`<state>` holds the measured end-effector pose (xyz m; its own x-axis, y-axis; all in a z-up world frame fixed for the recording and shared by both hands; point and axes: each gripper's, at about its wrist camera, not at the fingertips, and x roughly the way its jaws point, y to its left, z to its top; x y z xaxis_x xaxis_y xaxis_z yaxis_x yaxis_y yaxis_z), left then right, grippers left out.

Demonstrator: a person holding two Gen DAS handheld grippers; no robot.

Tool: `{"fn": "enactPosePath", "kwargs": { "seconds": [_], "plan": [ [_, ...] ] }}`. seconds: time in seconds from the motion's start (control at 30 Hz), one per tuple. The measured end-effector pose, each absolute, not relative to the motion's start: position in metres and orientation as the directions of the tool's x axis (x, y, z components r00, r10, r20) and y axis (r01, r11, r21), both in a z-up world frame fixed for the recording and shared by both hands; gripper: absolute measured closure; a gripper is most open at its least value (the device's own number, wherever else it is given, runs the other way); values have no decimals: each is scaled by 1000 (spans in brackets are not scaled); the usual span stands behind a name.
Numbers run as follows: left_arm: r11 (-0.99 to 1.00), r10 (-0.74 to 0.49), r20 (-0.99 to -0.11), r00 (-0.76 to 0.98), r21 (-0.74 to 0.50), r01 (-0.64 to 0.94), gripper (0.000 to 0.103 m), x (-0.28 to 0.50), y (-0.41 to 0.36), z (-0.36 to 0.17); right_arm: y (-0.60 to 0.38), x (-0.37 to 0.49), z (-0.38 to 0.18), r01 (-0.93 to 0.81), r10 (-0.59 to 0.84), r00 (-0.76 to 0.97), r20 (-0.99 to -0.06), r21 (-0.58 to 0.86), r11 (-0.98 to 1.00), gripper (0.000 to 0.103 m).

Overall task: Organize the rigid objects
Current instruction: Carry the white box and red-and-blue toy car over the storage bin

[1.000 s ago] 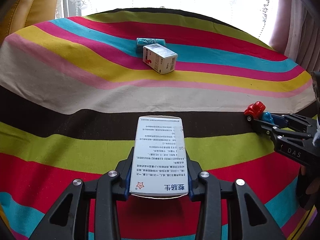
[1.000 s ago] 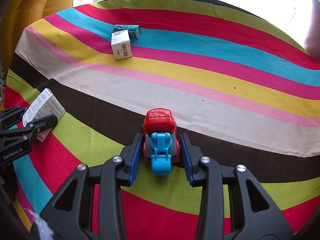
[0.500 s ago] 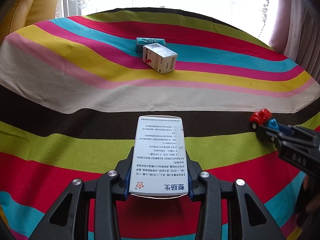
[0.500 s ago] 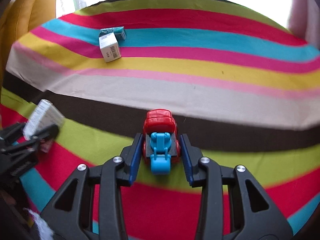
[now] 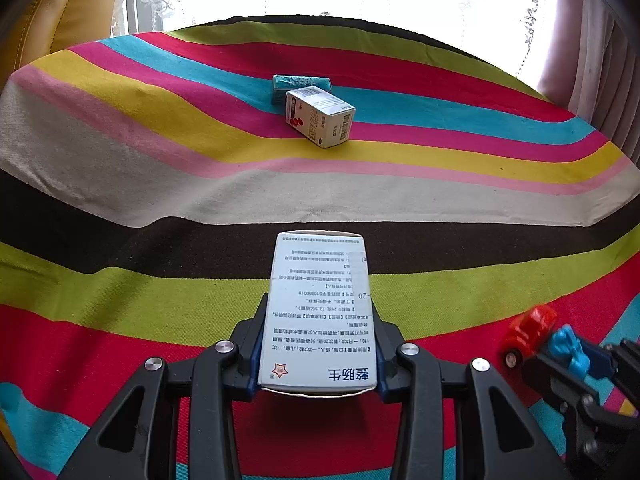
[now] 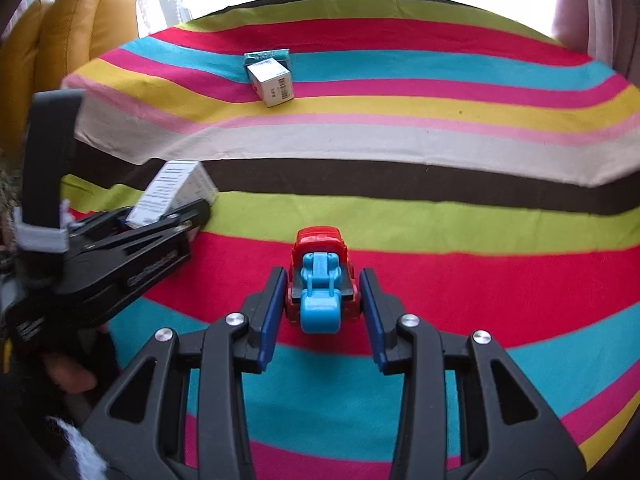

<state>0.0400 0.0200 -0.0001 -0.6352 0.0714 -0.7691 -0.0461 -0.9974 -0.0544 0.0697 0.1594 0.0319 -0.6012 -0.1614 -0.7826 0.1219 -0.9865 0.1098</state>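
Your left gripper (image 5: 318, 360) pinches a white medicine box (image 5: 320, 312) by its long sides; your right gripper (image 6: 320, 308) clamps a red-and-blue toy truck (image 6: 319, 280), both above the striped tabletop (image 5: 160, 184). Both look light and stiff; hold the flat sides, since the box could crush. Far back lie one white box (image 5: 320, 118) touching one teal box (image 5: 300, 82): three boxes, one truck.

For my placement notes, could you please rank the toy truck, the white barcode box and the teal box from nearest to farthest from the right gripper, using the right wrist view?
1. Toy truck: clamped in the right gripper.
2. White barcode box: far across the cloth, upper left.
3. Teal box: just behind the white box.
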Motion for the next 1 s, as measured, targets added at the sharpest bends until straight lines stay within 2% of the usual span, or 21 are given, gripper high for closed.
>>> {"fn": "enactPosePath", "kwargs": {
  "seconds": [0.23,0.6,0.63,0.67,0.7,0.77,0.83,0.9,1.0],
  "plan": [
    [-987,155,-758,-633,-142,-72,62,42,6,1,163,101,39,147,-218,-587,-780,162,-976,61],
    [-988,142,-731,-668,-143,-54,62,113,-22,17,167,118,21,169,-214,-548,-809,143,-975,61],
    [-989,136,-733,-666,-137,-52,62,117,-24,16,165,118,21,178,-200,-570,-797,117,-977,59],
    [-990,133,-735,-665,-134,-51,62,120,-24,14,162,116,19,187,-183,-570,-801,91,-978,52],
    [-990,135,-737,-662,-135,-51,62,122,-26,13,157,114,18,204,-169,-577,-799,59,-977,37],
    [-988,142,-739,-658,-142,-54,62,127,-27,11,146,108,14,232,-145,-566,-811,12,-973,23],
    [-989,141,-737,-661,-133,-63,62,130,-26,12,136,109,12,252,-122,-596,-794,-40,-967,32],
    [-990,142,-735,-663,-123,-75,62,133,-25,14,133,111,13,253,-132,-606,-785,-33,-967,62],
    [-988,152,-732,-664,-123,-90,62,140,-24,15,133,111,14,263,-137,-597,-790,-31,-964,62]
  ]
}}
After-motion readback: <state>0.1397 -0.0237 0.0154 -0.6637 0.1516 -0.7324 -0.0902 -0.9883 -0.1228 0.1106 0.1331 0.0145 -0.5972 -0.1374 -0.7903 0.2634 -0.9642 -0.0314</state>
